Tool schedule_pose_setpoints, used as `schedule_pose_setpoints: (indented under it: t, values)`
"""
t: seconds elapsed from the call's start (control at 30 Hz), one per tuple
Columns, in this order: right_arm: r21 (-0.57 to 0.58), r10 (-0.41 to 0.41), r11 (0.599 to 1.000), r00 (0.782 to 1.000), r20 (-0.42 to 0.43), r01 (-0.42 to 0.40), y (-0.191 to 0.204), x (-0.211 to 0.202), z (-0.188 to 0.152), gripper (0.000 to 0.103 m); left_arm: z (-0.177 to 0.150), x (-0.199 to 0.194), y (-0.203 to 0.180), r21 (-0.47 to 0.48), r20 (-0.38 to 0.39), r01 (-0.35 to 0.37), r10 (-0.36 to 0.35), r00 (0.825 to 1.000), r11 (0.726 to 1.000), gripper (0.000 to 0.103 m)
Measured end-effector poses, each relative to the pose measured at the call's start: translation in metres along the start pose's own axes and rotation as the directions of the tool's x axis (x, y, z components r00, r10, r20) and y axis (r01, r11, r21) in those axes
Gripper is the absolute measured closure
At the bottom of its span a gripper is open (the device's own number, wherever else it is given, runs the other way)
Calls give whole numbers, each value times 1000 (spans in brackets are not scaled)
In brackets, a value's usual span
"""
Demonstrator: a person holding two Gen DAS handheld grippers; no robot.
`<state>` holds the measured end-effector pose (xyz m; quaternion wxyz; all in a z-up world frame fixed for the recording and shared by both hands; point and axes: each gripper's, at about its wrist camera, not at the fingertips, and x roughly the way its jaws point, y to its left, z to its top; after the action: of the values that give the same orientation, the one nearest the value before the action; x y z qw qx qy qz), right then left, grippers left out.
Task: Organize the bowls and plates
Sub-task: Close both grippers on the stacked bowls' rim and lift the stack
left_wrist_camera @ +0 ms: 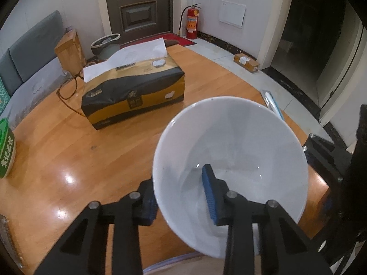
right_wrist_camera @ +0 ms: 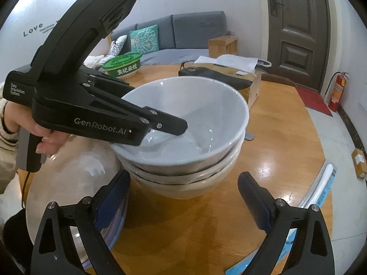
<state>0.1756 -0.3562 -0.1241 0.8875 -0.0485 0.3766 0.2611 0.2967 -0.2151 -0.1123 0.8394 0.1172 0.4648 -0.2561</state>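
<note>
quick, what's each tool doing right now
left tool: closed on the rim of the top white bowl, one finger inside, one outside.
right tool: open, holding nothing, near the bowl stack.

A person's hand (right_wrist_camera: 34, 128) grips the left gripper (left_wrist_camera: 181, 197), its jaws clamped across a rim, one finger inside, one outside. The right gripper (right_wrist_camera: 183, 201) hangs angled downward, jaws spread wide, holding nothing.

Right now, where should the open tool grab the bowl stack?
Probably the bottom bowl, at its side walls under the rim, coming level from the near side. The right tool stands open before it, and the left tool occupies the top bowl's rim.
</note>
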Motion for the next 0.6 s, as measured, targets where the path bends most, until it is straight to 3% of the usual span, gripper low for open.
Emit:
schedule_pose_setpoints:
  t: [0.27, 0.6]
  values:
    - [-6, 18, 1000, 1000, -13, -18, 1, 13, 3, 11, 2, 2, 5, -11, -12, 32, -32, 999, 999, 72]
    - [12, 49, 999, 998, -44, -49, -2, 30, 9, 2, 5, 5, 12, -25, -36, 78, -78, 996, 997, 72]
